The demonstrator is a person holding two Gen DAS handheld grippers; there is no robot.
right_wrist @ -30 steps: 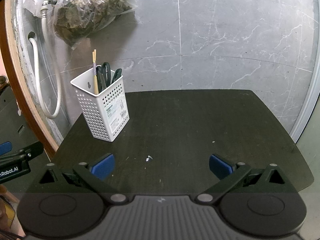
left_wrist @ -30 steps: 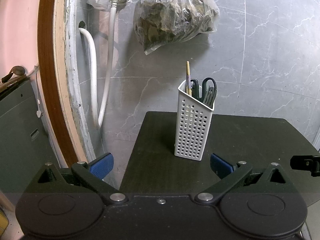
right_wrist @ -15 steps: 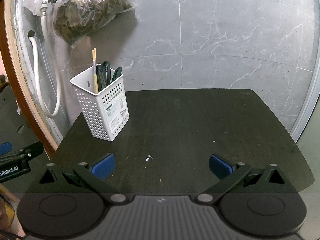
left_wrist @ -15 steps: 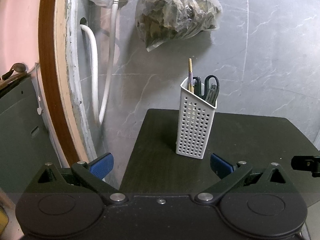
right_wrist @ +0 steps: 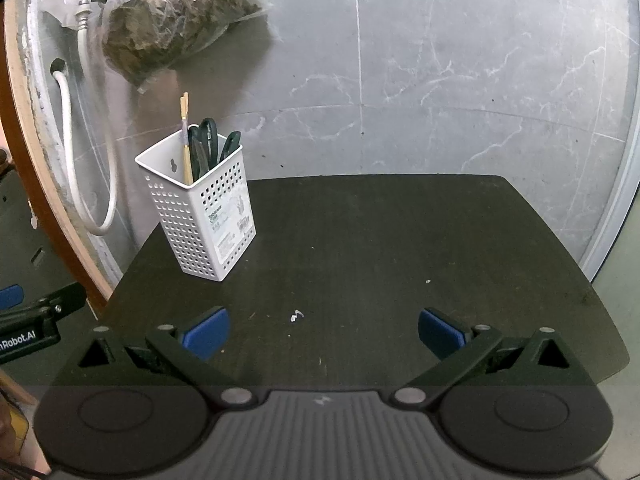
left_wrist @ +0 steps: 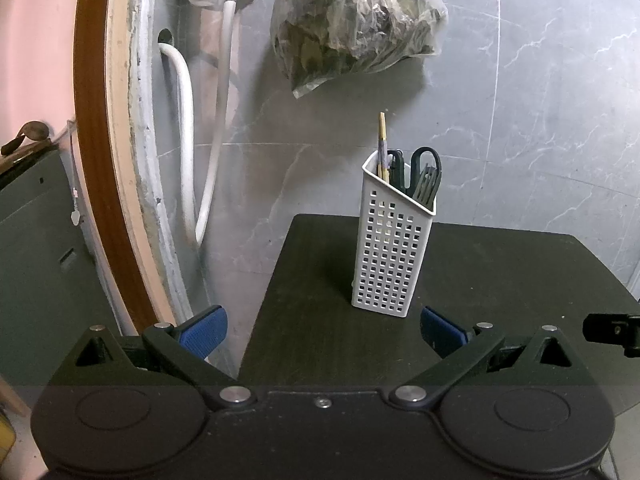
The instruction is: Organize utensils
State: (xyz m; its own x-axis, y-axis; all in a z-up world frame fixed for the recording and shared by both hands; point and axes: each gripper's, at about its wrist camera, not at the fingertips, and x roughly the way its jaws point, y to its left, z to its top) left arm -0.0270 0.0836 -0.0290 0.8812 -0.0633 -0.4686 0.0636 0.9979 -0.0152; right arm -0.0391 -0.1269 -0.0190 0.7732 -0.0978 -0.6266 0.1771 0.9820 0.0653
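Observation:
A white perforated utensil holder (left_wrist: 394, 242) (right_wrist: 200, 216) stands upright at the back left of a dark table (left_wrist: 500, 272) (right_wrist: 380, 248). Chopsticks (left_wrist: 382, 144) (right_wrist: 185, 136), black-handled scissors (left_wrist: 426, 164) (right_wrist: 208, 136) and other dark utensils stick out of it. My left gripper (left_wrist: 322, 330) is open at the table's left front edge, its fingers spread with nothing between them. Over the table's front middle my right gripper (right_wrist: 323, 330) also stands open and holds nothing. The holder is well ahead of both.
A clear plastic bag of dried leaves (left_wrist: 352, 20) (right_wrist: 176, 16) hangs on the grey marble wall behind the holder. White hoses (left_wrist: 188, 140) (right_wrist: 76, 160) and a tap run down the wall at left beside a wooden frame (left_wrist: 96, 160). Small crumbs (right_wrist: 296, 315) lie on the table.
The left wrist view has drifted slightly left, so the holder sits a little further right in it. The right view is almost unchanged. Both grippers stay open.

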